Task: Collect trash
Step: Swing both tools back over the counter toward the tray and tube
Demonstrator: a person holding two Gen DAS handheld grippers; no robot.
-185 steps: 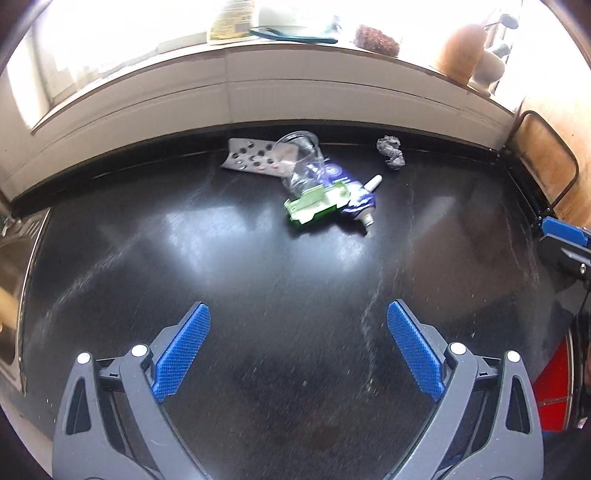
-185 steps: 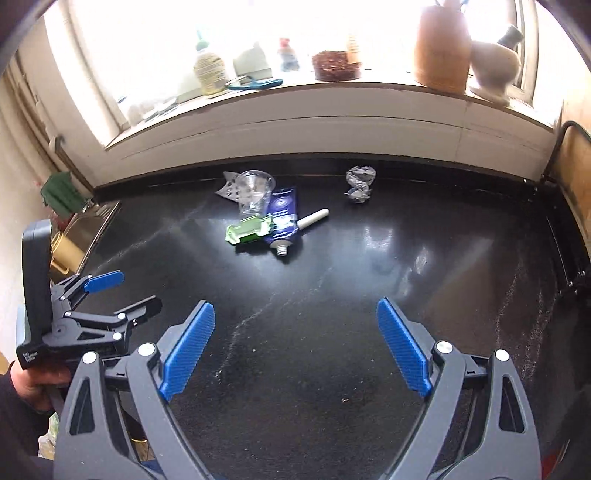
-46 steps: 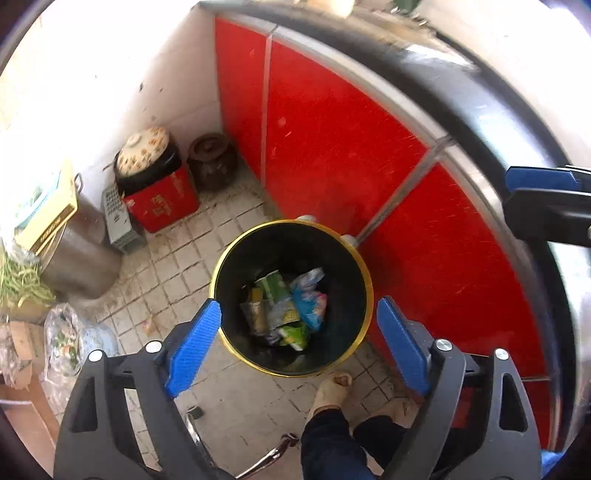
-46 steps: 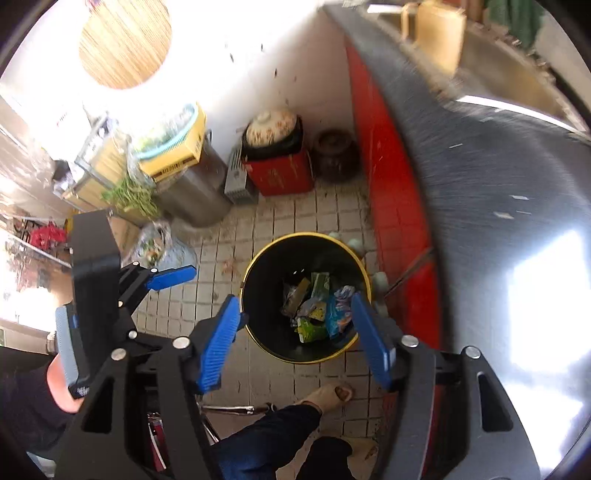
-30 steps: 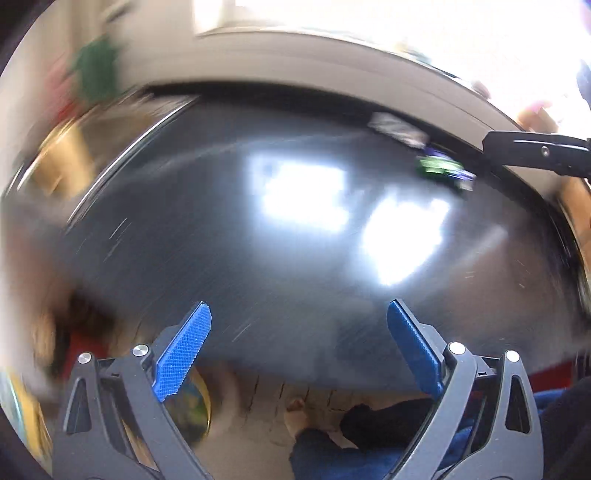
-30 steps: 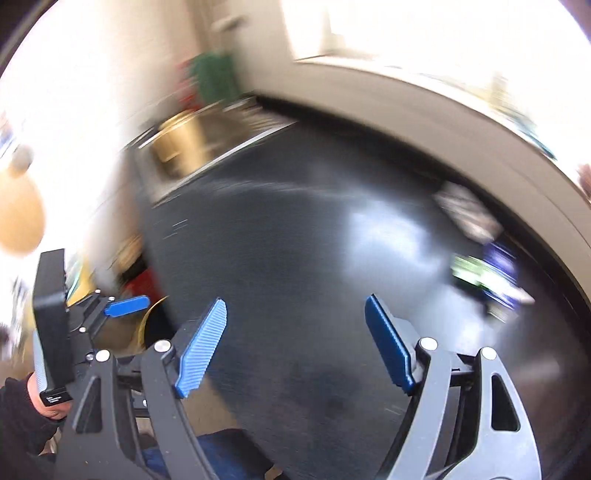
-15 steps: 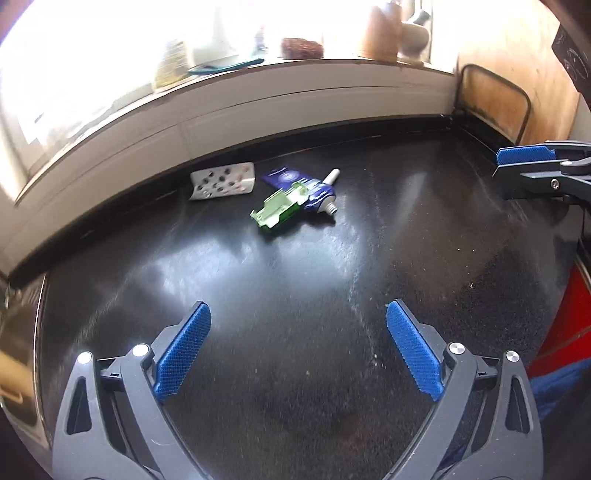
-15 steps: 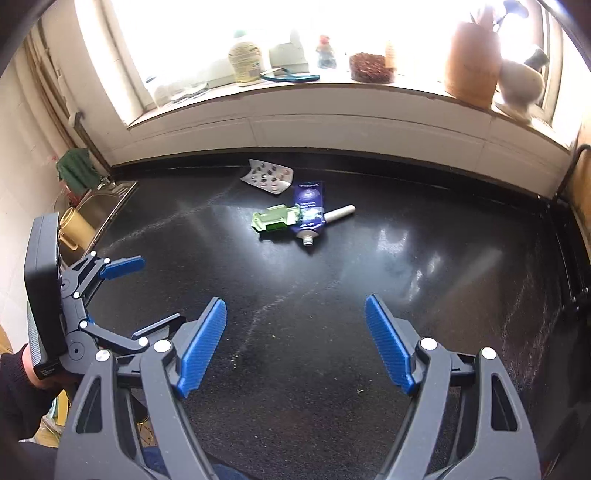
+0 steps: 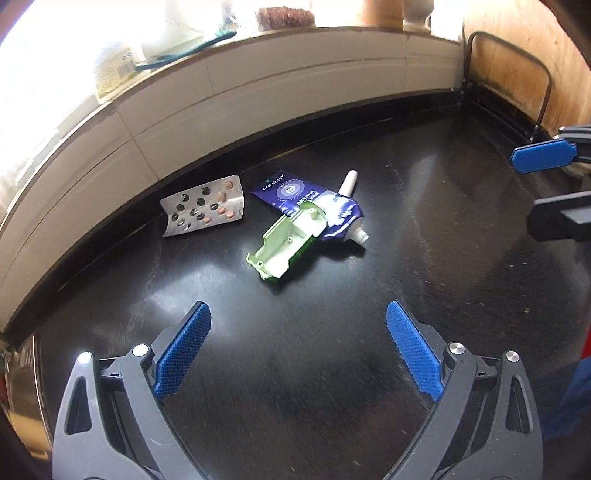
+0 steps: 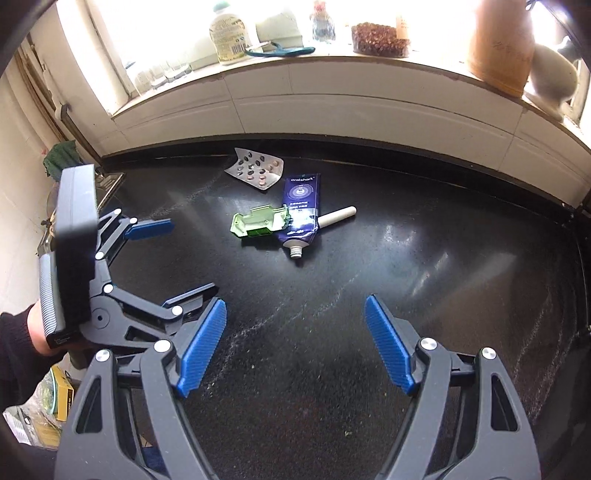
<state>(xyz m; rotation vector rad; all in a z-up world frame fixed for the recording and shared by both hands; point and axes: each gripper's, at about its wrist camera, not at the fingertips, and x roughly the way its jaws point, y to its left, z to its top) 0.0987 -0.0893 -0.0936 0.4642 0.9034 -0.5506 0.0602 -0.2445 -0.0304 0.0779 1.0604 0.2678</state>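
Observation:
Trash lies on the black counter (image 9: 332, 369) near the back wall: a silver pill blister (image 9: 205, 209) (image 10: 256, 168), a blue squeezed tube (image 9: 310, 205) (image 10: 301, 210), a green plastic piece (image 9: 286, 245) (image 10: 258, 221) resting against the tube, and a white stick (image 9: 349, 182) (image 10: 338, 215) behind the tube. My left gripper (image 9: 295, 350) is open and empty, short of the green piece; it also shows in the right wrist view (image 10: 170, 260). My right gripper (image 10: 295, 347) is open and empty, farther back; its fingers (image 9: 543, 157) show at the left view's right edge.
A tiled ledge and windowsill (image 10: 332, 62) with a bottle (image 10: 231, 35), a bowl (image 10: 380, 44) and a clay vase (image 10: 502, 44) run behind the counter. A sink (image 10: 107, 184) is at the left. A black wire rack (image 9: 517, 74) stands at the right end.
Both grippers have moved closer to the trash pile over the last half second. Earlier they hung open over a floor bin, then swung back to the counter. The clear cup and foil ball are gone.

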